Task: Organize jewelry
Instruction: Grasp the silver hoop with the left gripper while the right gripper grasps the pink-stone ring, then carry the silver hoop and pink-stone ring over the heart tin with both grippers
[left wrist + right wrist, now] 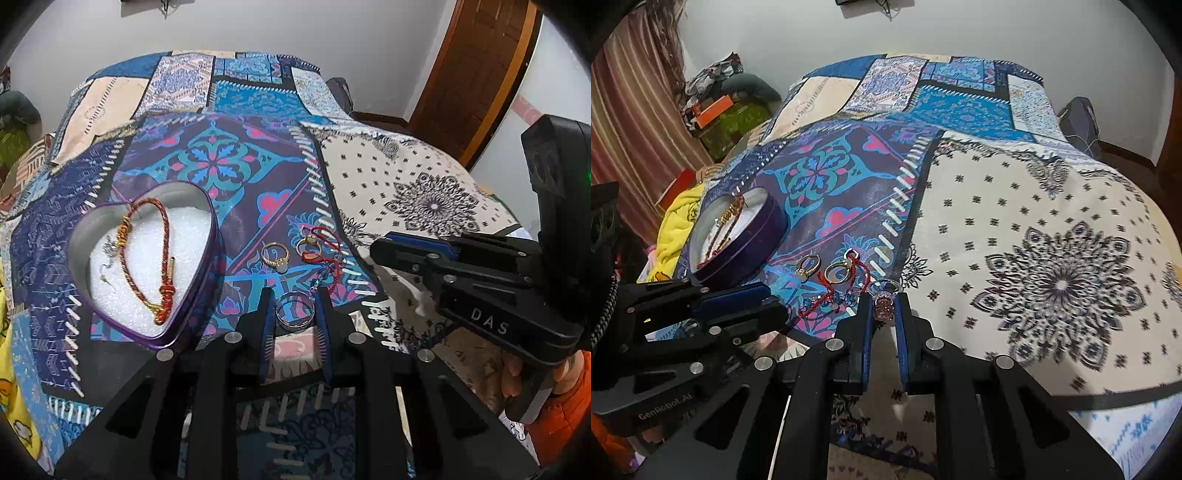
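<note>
A purple heart-shaped tin [212, 236] [753, 236] with white foam holds a red and gold cord bracelet [162, 258] and small silver earrings [109, 247]. My left gripper [294, 295] is shut on a wide silver band ring [294, 312], just right of the tin. Two gold rings [275, 256] [308, 243] and a red thread bracelet [328, 254] lie on the cloth beyond it. My right gripper [884, 301] is shut on a silver ring with a reddish sparkly top [884, 304], beside the red thread bracelet [831, 295] and gold rings [807, 267] [838, 273].
All lies on a bed with a patchwork blue, purple and cream cover [424, 184] [1052, 240]. A wooden door [476, 74] stands at right. Yellow cloth [676, 221] and boxes [709, 107] lie off the bed's left side.
</note>
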`<control>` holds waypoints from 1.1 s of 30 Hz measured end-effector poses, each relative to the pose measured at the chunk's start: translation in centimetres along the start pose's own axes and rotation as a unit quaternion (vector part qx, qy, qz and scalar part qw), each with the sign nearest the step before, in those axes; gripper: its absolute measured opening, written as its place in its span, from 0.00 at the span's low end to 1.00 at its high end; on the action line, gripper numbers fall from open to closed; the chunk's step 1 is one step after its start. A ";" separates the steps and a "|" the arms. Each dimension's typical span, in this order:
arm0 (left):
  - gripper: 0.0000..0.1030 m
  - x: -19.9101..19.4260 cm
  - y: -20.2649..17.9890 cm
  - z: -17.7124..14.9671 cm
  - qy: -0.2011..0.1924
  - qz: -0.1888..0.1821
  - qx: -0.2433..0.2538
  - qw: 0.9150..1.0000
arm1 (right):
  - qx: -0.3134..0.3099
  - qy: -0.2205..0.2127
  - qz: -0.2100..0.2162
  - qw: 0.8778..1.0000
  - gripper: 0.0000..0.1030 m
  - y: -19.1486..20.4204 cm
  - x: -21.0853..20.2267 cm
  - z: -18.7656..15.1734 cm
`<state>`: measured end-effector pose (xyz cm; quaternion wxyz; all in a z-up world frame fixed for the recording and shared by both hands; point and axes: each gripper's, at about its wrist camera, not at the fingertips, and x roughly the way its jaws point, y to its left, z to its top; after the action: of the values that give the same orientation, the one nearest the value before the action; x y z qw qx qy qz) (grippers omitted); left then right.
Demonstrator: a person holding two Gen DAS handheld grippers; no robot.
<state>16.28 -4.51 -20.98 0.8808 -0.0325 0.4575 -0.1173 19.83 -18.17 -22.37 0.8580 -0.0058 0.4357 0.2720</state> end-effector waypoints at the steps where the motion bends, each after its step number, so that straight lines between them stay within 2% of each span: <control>1: 0.20 -0.4 0.0 0.1 -0.004 0.000 0.000 1.000 | 0.001 -0.002 0.000 1.000 0.10 0.0 -0.2 0.1; 9: 0.20 -3.6 0.1 0.8 -0.038 0.007 -0.001 0.999 | -0.003 -0.034 -0.003 0.999 0.10 0.9 -2.6 1.2; 20: 0.20 -7.9 2.0 1.6 -0.090 0.031 -0.015 0.995 | -0.029 -0.077 0.008 0.997 0.10 4.3 -4.6 3.0; 33: 0.20 -11.4 6.0 1.6 -0.128 0.064 -0.037 0.989 | -0.061 -0.097 0.028 0.993 0.10 8.6 -4.2 4.9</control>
<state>12.36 3.90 -11.94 0.9361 -0.0506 0.3459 -0.0388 17.40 -11.60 -14.22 0.8861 -0.0196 0.3335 0.3212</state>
